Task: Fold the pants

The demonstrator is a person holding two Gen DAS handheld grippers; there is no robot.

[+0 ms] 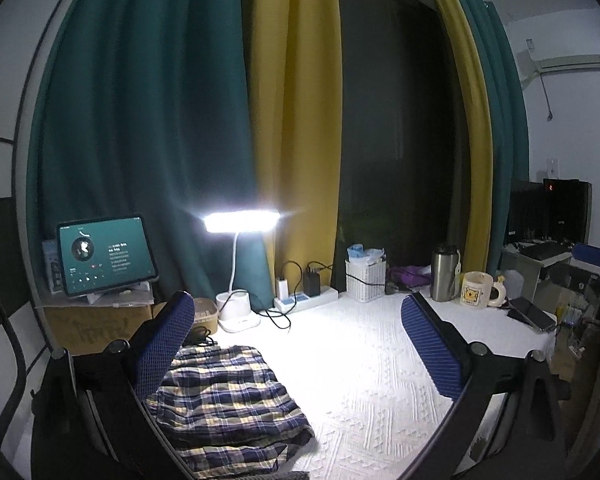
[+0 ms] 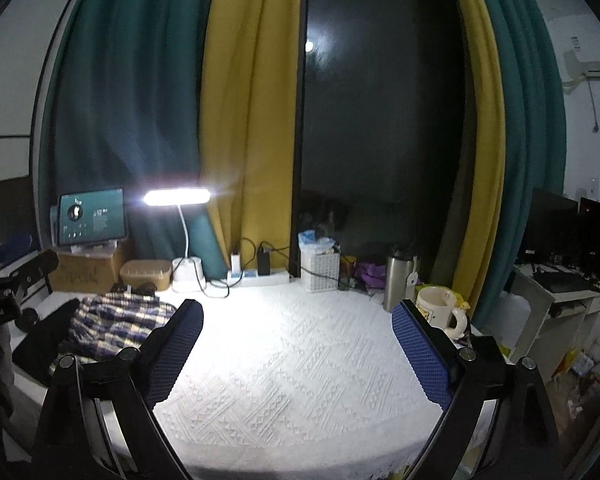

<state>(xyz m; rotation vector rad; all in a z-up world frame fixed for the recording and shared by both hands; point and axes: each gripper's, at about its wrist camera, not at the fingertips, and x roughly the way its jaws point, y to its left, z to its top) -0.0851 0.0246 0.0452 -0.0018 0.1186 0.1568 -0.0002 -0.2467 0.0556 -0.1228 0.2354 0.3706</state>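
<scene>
Folded plaid pants [image 1: 228, 396] in navy, white and yellow lie in a compact stack on the white textured tablecloth [image 1: 360, 380], at the left of the table. My left gripper [image 1: 296, 312] hangs above the table with its blue-padded jaws wide apart and nothing between them; its left finger [image 1: 164, 344] overlaps the pants' left edge in the picture. In the right wrist view the pants [image 2: 112, 322] lie far left. My right gripper [image 2: 298, 320] is open over bare cloth, well to the right of the pants.
Along the back stand a lit desk lamp [image 1: 242, 224], a tablet [image 1: 106, 254] on a cardboard box, a power strip [image 1: 306, 298], a white basket [image 1: 366, 278], a steel tumbler [image 1: 444, 274] and a mug [image 1: 478, 290]. A phone [image 1: 532, 314] lies at the right edge.
</scene>
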